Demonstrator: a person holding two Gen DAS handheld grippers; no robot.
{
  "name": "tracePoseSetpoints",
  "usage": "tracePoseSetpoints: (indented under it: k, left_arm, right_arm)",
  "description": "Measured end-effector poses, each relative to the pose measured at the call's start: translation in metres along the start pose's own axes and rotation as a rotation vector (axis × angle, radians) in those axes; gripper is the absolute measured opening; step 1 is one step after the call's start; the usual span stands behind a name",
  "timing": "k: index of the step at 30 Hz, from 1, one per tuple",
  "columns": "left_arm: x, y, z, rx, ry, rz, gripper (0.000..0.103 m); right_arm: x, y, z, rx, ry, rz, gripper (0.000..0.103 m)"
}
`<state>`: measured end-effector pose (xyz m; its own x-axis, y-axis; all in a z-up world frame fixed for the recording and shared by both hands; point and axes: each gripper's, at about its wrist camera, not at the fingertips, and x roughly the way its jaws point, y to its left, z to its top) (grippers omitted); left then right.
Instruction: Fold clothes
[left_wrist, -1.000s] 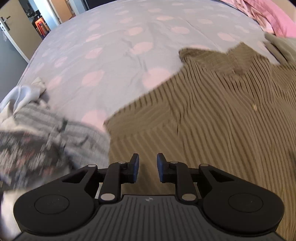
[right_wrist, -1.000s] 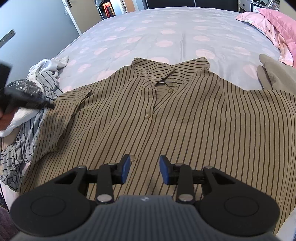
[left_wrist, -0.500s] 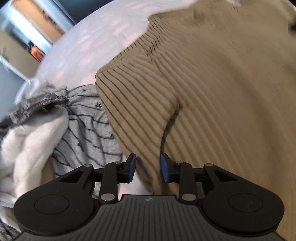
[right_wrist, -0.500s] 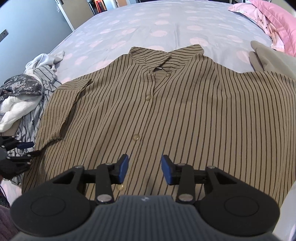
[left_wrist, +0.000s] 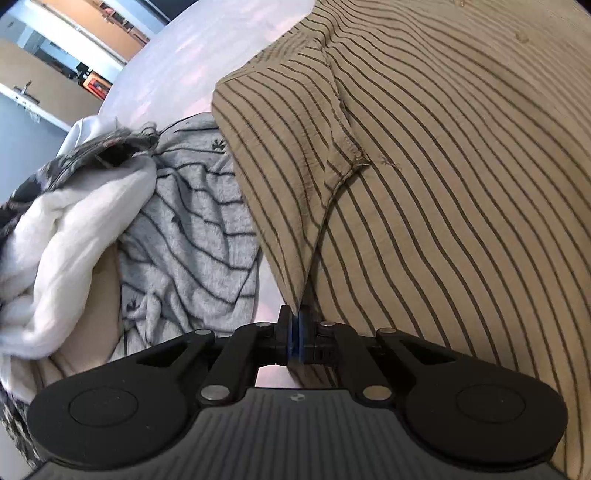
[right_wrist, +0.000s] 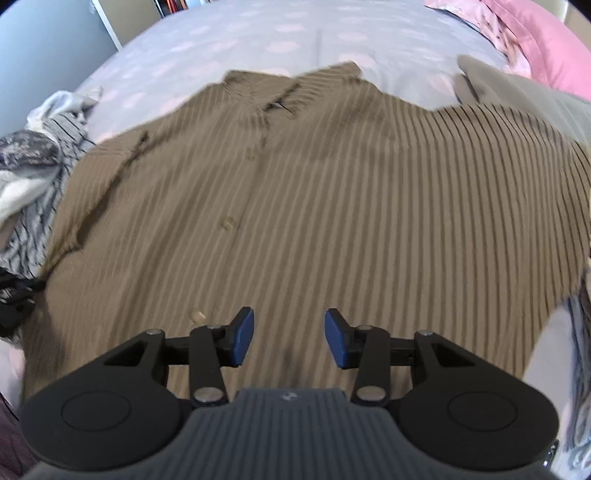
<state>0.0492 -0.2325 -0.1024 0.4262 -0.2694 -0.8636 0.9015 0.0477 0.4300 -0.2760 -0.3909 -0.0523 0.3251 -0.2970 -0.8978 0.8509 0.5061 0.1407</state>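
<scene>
Brown striped shirt (right_wrist: 295, 206) lies spread flat, front up, on the bed (right_wrist: 236, 40), collar toward the far end, buttons running down the middle. Its short sleeve (left_wrist: 280, 155) on the left side lies folded in over the body. Shirt's right edge runs out of view in the left wrist cam.

Left gripper (left_wrist: 294, 328) points steeply down at the shirt's left side edge, just below the sleeve. Its jaws are closing, nearly together, w/ the cloth edge pinched between the blue pads. Right gripper (right_wrist: 289, 341) also tilts steeply down, hovering over the lower front of the shirt near the button line. Its jaws are opening, nothing between them, pads clear of the fabric as far as can be told.

No readable writing or brand; a small mark on each gripper body is too tiny to read.

Left of the shirt sits a heap: grey striped top (left_wrist: 192, 229), white garment (left_wrist: 66, 236), dark patterned cloth (left_wrist: 92, 155), touching the shirt's sleeve edge. A beige garment (right_wrist: 491, 85) lies by the far right shoulder, pink pillow (right_wrist: 546, 44) beyond it. Right wrist view is motion-blurred, so stripes & buttons smear. The left gripper shows only as a dark shape at that view's left edge.
</scene>
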Motion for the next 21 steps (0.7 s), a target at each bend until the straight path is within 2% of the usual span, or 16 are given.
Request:
tracePoseSetpoints:
  k: [3, 8, 16, 21]
  left_arm:
    - [-0.012, 0.006, -0.012, -0.059, 0.008, -0.052, 0.020]
    - [-0.027, 0.012, -0.036, -0.146, 0.040, -0.109, 0.020]
    - [-0.033, 0.001, -0.075, -0.200, 0.187, -0.253, 0.022]
    - [-0.031, -0.018, -0.092, -0.198, 0.307, -0.295, 0.022]
  right_arm:
    - [0.003, -0.015, -0.014, 0.028, 0.034, -0.013, 0.047]
    - [0.002, -0.037, -0.040, 0.071, 0.088, -0.047, 0.047]
    - [-0.012, -0.044, -0.075, 0.073, 0.093, -0.064, 0.047]
    - [-0.021, -0.040, -0.081, 0.050, 0.073, -0.069, 0.048]
